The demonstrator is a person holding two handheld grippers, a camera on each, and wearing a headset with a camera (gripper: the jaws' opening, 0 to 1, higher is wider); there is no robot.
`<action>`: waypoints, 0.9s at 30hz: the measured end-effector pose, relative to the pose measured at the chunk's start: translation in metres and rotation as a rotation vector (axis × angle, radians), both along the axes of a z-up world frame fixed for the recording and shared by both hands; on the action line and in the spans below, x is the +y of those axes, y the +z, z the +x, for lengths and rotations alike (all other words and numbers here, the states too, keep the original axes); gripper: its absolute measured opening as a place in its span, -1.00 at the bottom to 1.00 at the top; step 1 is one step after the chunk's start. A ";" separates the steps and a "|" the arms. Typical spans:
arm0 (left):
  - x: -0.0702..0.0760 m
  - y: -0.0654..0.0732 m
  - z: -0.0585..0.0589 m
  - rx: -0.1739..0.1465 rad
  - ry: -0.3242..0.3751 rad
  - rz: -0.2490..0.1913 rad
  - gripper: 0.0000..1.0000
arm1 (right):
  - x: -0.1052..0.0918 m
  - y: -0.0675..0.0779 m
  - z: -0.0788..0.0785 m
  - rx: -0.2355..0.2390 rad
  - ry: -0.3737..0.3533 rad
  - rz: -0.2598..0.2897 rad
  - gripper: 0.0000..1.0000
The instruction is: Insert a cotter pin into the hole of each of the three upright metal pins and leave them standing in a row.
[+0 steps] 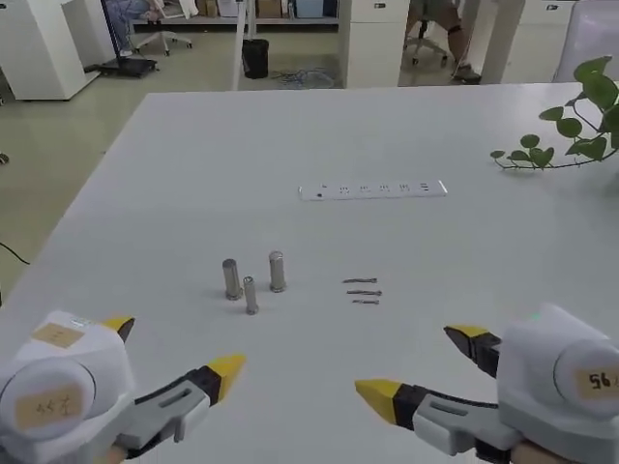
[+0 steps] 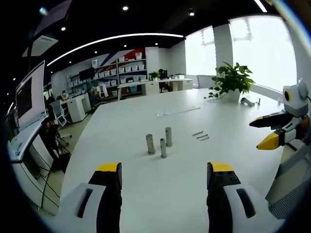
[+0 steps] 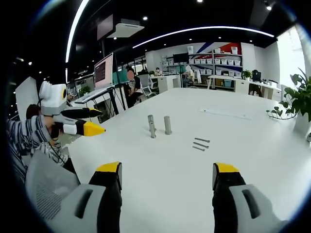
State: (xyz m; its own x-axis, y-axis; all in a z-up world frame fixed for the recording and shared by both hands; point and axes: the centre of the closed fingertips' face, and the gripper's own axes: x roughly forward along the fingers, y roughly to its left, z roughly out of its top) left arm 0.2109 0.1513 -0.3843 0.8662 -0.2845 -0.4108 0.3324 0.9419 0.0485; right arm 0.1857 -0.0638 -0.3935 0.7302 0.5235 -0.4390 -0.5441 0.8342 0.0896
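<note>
Head view: left gripper (image 1: pixel 176 345) and right gripper (image 1: pixel 416 361) low over the white table (image 1: pixel 193 174), jaws of each spread wide, empty. Three upright metal pins (image 1: pixel 250 295) clustered well ahead of the left fingertips; three cotter pins (image 1: pixel 365 292) lying flat ahead of the right fingertips.

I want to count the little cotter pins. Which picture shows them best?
The head view: it looks down on the cotter pins, so all three lie clearly apart. In the right gripper view the pins are seen from low, closer together. In the left gripper view they look tiny and bunched.
</note>
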 end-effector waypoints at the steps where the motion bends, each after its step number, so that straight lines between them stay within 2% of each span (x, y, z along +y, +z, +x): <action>1: 0.000 0.000 0.003 -0.001 -0.003 -0.002 0.33 | 0.000 0.000 0.000 0.001 0.001 0.001 0.48; 9: -0.005 -0.009 0.033 -0.005 -0.037 0.000 0.20 | -0.002 0.001 0.007 0.000 0.008 -0.003 0.46; 13: -0.011 -0.014 0.047 -0.007 -0.055 -0.043 0.00 | -0.002 -0.001 0.012 0.000 0.017 -0.006 0.45; 14: -0.011 -0.017 0.050 -0.006 -0.055 -0.039 -0.01 | -0.002 -0.002 0.014 0.002 0.019 -0.006 0.44; 17: -0.014 -0.028 0.063 0.015 -0.069 -0.015 -0.04 | -0.002 -0.006 0.019 0.012 0.017 -0.007 0.43; 22: -0.021 -0.040 0.082 0.028 -0.091 -0.032 -0.14 | -0.003 -0.010 0.024 0.022 0.015 -0.006 0.39; 24: -0.025 -0.049 0.090 0.050 -0.109 -0.028 -0.18 | -0.002 -0.012 0.027 0.030 0.012 -0.002 0.39; 27: -0.031 -0.055 0.100 0.057 -0.125 -0.031 -0.22 | -0.001 -0.016 0.030 0.042 0.010 0.002 0.38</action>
State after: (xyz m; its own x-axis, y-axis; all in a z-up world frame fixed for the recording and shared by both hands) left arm 0.3107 0.1207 -0.4395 0.7987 -0.4023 -0.4475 0.4486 0.8937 -0.0026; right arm 0.2157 -0.0651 -0.4092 0.7059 0.5317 -0.4680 -0.5485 0.8284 0.1136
